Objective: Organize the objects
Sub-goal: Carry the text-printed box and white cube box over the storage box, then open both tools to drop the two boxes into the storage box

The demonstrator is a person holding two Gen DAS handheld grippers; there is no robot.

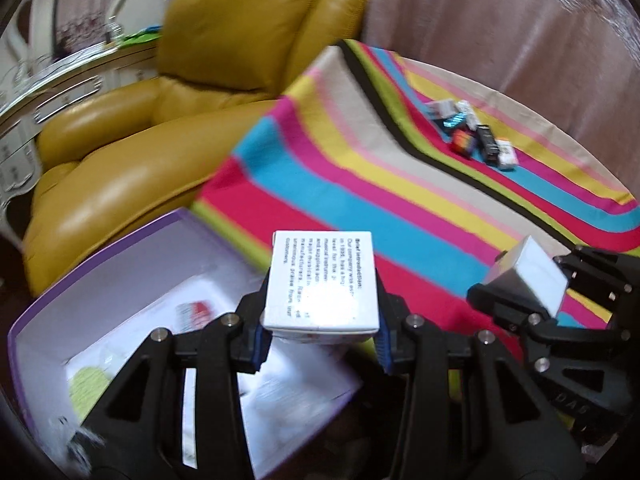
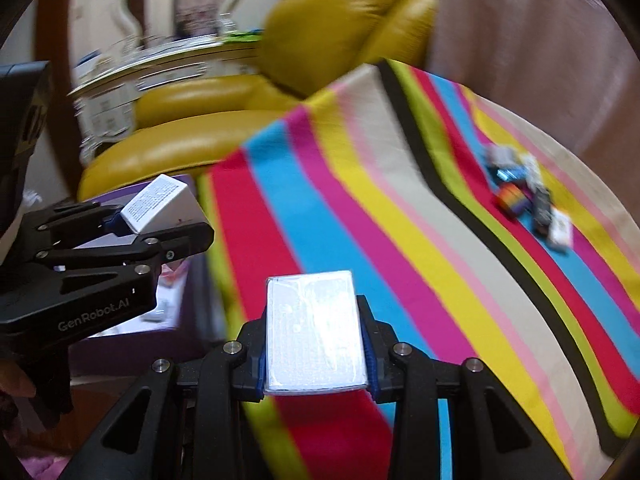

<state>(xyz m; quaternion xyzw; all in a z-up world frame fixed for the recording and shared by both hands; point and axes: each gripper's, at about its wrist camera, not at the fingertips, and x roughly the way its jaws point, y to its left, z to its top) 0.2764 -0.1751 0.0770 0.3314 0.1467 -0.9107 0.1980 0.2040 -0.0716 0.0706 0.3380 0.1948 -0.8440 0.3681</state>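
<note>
a small white cardboard box with black printed text (image 1: 322, 280) is gripped in the left tongs (image 1: 320, 326) over the open purple box (image 1: 120, 280); a glossy white box (image 2: 316, 330) is gripped in the right tongs (image 2: 316, 354) above the striped cloth (image 2: 400, 220).

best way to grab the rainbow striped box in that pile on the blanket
Grip the rainbow striped box across its short sides, coming from above. It lies flat on the striped blanket at the near edge of the pile, a black box tight beside it, so its near end is freest. Both tools already hold white boxes.
</note>
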